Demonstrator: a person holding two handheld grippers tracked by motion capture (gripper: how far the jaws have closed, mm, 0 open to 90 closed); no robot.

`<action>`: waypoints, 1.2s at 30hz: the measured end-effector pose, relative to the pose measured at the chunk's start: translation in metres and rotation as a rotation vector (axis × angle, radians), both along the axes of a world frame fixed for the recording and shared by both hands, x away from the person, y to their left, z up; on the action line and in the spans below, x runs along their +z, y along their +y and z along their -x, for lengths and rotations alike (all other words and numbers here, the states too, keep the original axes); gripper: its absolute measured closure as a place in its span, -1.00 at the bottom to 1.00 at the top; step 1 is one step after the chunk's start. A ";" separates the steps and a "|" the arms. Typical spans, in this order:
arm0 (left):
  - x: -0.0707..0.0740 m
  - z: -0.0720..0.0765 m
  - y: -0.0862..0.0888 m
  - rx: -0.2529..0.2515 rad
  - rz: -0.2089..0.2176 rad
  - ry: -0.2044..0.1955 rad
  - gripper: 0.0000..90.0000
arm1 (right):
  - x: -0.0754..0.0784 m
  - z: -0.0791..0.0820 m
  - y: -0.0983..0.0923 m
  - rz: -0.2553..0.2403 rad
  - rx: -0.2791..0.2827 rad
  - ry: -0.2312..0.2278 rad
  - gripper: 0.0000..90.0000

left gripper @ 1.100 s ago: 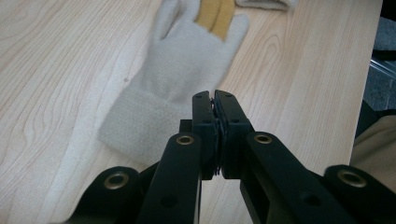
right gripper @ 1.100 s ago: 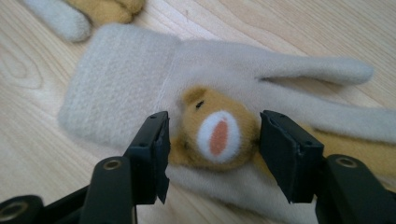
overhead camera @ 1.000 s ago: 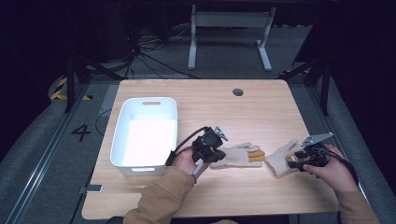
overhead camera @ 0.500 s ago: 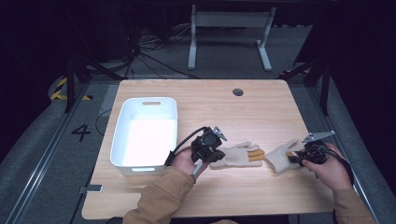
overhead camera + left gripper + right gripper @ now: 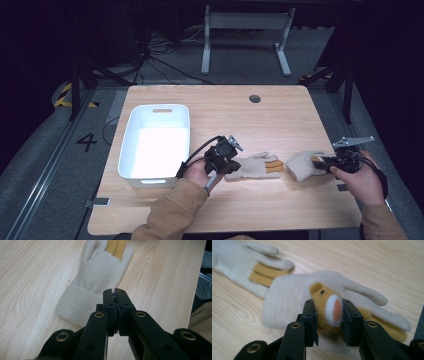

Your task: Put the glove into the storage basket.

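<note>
A light wooden table is seen from above, with a person's two forearms reaching in from the near edge, each hand holding a black two-jaw gripper.

Two cream fleece gloves with mustard-yellow middle fingers lie on the table's near half. The left glove lies flat near the middle, cuff toward the left gripper and fingers pointing toward the other glove. In the left gripper view, this glove stretches away from the jaws, with its ribbed cuff nearest. The left gripper has its jaws pressed together; their tips sit at the edge of the cuff, and whether any fabric is caught between them cannot be told.

The right glove lies near the table's right edge, just beside the fingertips of the first glove. The right gripper meets it from the right. In the right gripper view, the right gripper has just been closing its jaws, and they now pinch a raised fold of the right glove: a yellow animal face with a white and orange snout bulges up between the pads. The left glove lies beyond, at the upper left.

A white rectangular plastic tub stands on the left part of the table, well apart from the gloves. Beyond the table, a grey metal stand rests on the dark floor.
</note>
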State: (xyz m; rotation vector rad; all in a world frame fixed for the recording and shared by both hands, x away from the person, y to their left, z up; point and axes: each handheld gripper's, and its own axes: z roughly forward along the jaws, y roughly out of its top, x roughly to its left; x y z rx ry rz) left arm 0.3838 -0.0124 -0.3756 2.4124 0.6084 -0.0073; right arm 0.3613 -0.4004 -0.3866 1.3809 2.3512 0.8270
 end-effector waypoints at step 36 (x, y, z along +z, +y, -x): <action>-0.003 0.009 0.031 0.094 0.001 0.001 0.95 | 0.026 -0.009 0.112 -0.108 0.130 -0.104 0.50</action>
